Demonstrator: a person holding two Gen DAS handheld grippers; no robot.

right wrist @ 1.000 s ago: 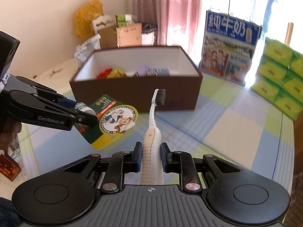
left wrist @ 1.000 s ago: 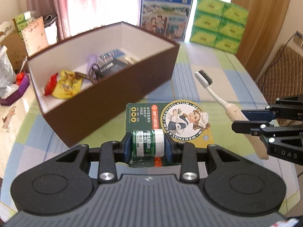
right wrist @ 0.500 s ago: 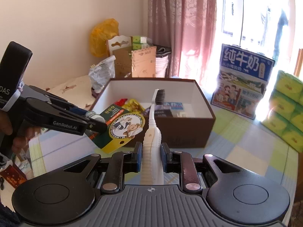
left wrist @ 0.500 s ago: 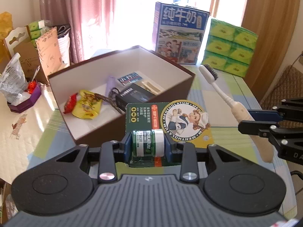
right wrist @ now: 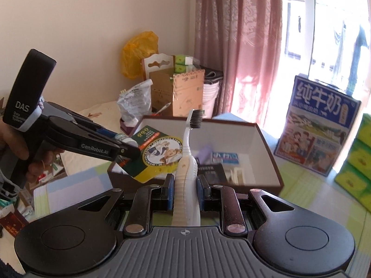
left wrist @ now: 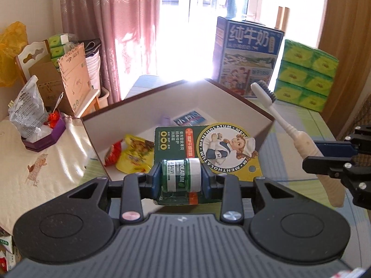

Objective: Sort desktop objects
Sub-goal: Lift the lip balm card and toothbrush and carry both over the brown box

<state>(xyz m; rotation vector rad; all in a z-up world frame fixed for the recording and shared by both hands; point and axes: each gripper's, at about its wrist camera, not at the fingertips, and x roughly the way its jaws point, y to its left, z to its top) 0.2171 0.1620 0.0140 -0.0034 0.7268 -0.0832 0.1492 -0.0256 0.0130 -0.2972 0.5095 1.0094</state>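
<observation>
I've got the checked tablecloth (left wrist: 299, 125) under everything, a brown storage box (left wrist: 264, 136) sitting on it with white inner walls, open top. Behind the box a blue milk carton (left wrist: 249, 56) stands upright, green tissue packs (left wrist: 306, 71) stacked just beside it on the right. Pink curtain (right wrist: 231, 46) at the back, cardboard clutter (right wrist: 176, 92) and a yellow plastic bag (right wrist: 139, 53) against the wall to the left. Inside the box: a yellow snack packet (left wrist: 135, 154) with a red wrapper (left wrist: 113, 153) touching it at the near left, a blue-and-white pack (right wrist: 225, 157) and a dark flat item (right wrist: 212, 171) further right. My left gripper (left wrist: 180, 177) is pinching the Mentholatum salve card (left wrist: 208, 143) by its green jar, blue pads tight on both sides, card raised over the near edge of the box. My right gripper (right wrist: 185, 192) is clamped on the toothbrush (right wrist: 189, 150) by its beige-white handle, bristle head up and forward, held in the air in front of the box; from the left wrist view it slants up-left toward the box's right corner. Both items off the table, neither inside the box.
</observation>
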